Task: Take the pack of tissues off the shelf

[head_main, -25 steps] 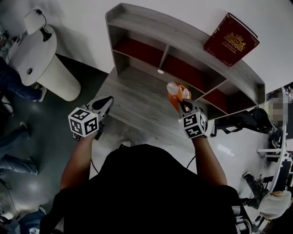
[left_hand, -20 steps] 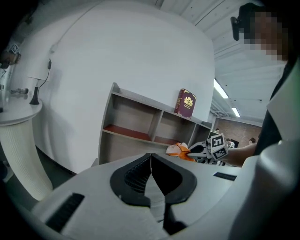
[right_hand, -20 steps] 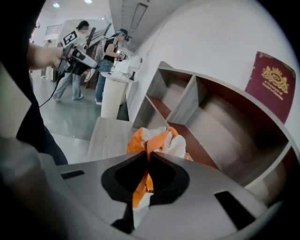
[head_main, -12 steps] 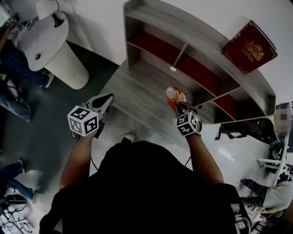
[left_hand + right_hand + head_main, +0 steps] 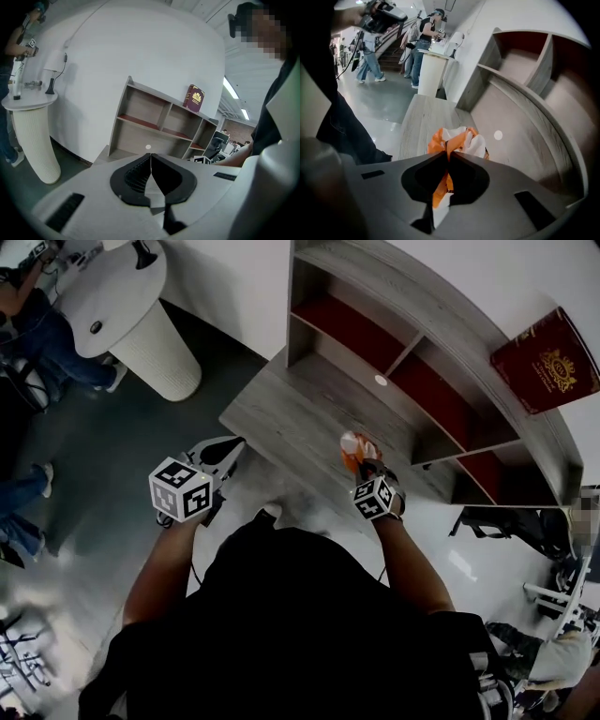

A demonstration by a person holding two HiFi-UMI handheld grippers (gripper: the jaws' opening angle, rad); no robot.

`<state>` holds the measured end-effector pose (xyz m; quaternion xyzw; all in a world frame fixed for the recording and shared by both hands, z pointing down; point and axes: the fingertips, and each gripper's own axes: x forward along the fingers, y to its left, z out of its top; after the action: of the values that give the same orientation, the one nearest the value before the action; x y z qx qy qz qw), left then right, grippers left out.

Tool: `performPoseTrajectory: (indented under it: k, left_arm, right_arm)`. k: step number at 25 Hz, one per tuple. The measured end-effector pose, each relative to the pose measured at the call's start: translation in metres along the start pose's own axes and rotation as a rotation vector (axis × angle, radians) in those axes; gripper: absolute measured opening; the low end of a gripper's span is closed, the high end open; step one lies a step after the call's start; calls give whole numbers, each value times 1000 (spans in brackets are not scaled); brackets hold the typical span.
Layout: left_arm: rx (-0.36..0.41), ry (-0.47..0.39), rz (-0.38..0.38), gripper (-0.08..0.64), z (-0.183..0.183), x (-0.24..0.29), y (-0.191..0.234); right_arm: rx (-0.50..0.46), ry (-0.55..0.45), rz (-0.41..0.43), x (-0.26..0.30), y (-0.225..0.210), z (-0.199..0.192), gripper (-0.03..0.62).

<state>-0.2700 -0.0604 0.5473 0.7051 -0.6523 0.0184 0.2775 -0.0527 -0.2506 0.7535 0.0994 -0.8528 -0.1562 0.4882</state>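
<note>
The orange and white pack of tissues [image 5: 459, 139] is pinched by its crumpled wrapper in my right gripper [image 5: 449, 157], which is shut on it. In the head view the pack of tissues [image 5: 354, 447] hangs over the grey wooden base board of the shelf [image 5: 309, 418], in front of the compartments, with my right gripper [image 5: 367, 470] just behind it. My left gripper [image 5: 228, 452] is off the board's left front edge, over the floor. In its own view the left gripper [image 5: 150, 157] has its jaws closed together with nothing between them.
A dark red book [image 5: 544, 360] leans on top of the shelf at the right. A white round dot [image 5: 380, 380] lies in the lower compartment. A white pedestal stand [image 5: 141, 320] is at the left, with people near it. An office chair [image 5: 511, 521] stands at the right.
The head view has swung, so the shelf and pedestal sit further right in frame. The right gripper with the pack sits lower in frame, near the board's front edge. The left gripper is much as before.
</note>
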Motion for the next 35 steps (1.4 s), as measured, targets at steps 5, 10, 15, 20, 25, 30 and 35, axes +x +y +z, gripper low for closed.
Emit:
performPoseTrajectory:
  k: [5,10,15,20,25,30,35]
  left_arm:
    - [-13,9,10,18,-9,-6,3]
    - [-41,28,31,18,-20,-13,10]
    - [-58,31,53,18,-24,-21,19]
    - [-73,34,61,18,-25,-29,26]
    - [-82,34,70,18,-28,-28,28]
    - [-79,40,64,18,-28,-29,29]
    - [-73,44,54,18,-27,-26,27]
  right_arm:
    - [-39,36,38,32,25,-14,20]
    - [-100,58,52,61,42,-31,20]
    - [-94,124,90,82,58,-52,20]
    - [-97,178,111,104,73,-63,20]
    - [-81,201,145,113,78,-68,20]
    - [-53,197,157,114,80,-63,26]
    - [-27,171,148,107,72,-53,49]
